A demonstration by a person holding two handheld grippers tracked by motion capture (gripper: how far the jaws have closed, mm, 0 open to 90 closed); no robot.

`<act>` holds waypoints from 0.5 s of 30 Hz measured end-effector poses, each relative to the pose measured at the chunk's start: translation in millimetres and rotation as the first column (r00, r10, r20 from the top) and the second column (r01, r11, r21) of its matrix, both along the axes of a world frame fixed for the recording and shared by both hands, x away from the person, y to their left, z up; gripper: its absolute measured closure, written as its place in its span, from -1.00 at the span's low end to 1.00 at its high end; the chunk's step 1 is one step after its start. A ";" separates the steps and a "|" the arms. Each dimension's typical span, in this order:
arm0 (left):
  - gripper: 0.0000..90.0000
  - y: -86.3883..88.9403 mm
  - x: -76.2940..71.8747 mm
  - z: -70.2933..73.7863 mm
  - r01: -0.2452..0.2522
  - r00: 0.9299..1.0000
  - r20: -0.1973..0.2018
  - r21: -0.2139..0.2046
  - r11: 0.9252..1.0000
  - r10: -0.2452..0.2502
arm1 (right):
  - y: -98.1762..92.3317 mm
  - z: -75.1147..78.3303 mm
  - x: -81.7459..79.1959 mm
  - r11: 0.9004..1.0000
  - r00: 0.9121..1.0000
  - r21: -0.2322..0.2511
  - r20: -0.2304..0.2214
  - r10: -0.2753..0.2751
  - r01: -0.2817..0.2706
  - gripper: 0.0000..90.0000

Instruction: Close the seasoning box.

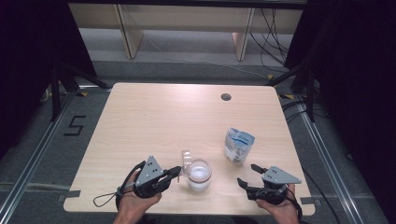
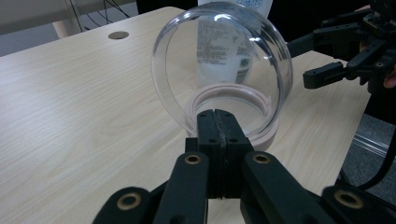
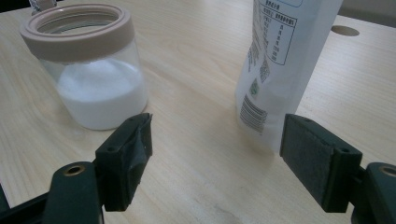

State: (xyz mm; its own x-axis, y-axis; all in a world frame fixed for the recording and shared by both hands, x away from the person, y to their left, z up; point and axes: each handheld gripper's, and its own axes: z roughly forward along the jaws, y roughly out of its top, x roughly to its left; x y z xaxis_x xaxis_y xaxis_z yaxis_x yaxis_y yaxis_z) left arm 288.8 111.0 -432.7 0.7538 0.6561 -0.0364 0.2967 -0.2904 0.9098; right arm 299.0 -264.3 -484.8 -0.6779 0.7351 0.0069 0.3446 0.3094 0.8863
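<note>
table (image 1: 140, 121) | round hole (image 1: 226, 97) far edge | floor marking "5" (image 1: 74, 125)

Clear glossy jar (image 1: 199, 175), matt wood-grain table (image 1: 154, 121)

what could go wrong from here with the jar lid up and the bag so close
The left hand-held gripper sits shut right at the jar rim; a nudge could tip it and spill the white powder. The raised clear lid might swing down. The right hand-held gripper, open, could knock over the standing bag.
</note>
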 end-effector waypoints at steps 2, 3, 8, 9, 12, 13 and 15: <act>0.98 -1.8 0.6 -1.3 0.005 1.000 -0.008 -0.023 1.000 -0.005 | -0.2 0.1 0.1 1.000 1.000 -0.003 0.003 -0.001 0.001 -0.42; 0.98 -1.6 0.9 -0.8 0.007 1.000 -0.004 -0.014 1.000 -0.008 | 0.4 -0.1 -0.2 1.000 1.000 0.003 -0.005 -0.001 0.001 -0.42; 0.83 -1.5 0.4 -2.6 0.009 1.000 -0.020 -0.016 1.000 -0.010 | -0.2 0.0 0.1 1.000 1.000 -0.002 0.002 0.000 0.000 -0.42; 0.79 -1.2 0.1 -3.3 0.010 1.000 -0.023 -0.018 1.000 -0.011 | 0.5 -0.2 -0.2 1.000 1.000 0.003 -0.006 0.000 0.000 -0.42; 0.59 -0.4 -0.2 -6.2 0.006 0.999 -0.044 -0.029 1.000 -0.007 | 0.2 0.4 -1.0 1.000 1.000 -0.004 -0.004 -0.006 0.006 -0.42; 0.52 -0.1 0.3 -7.5 0.014 0.999 -0.047 -0.034 0.999 -0.015 | -0.2 0.7 -0.6 1.000 1.000 -0.006 -0.005 0.002 -0.002 -0.42; 0.35 -0.6 -0.7 -8.6 0.003 0.998 -0.065 -0.045 0.999 -0.006 | -0.4 0.9 -0.8 1.000 1.000 -0.001 0.002 -0.008 0.008 -0.42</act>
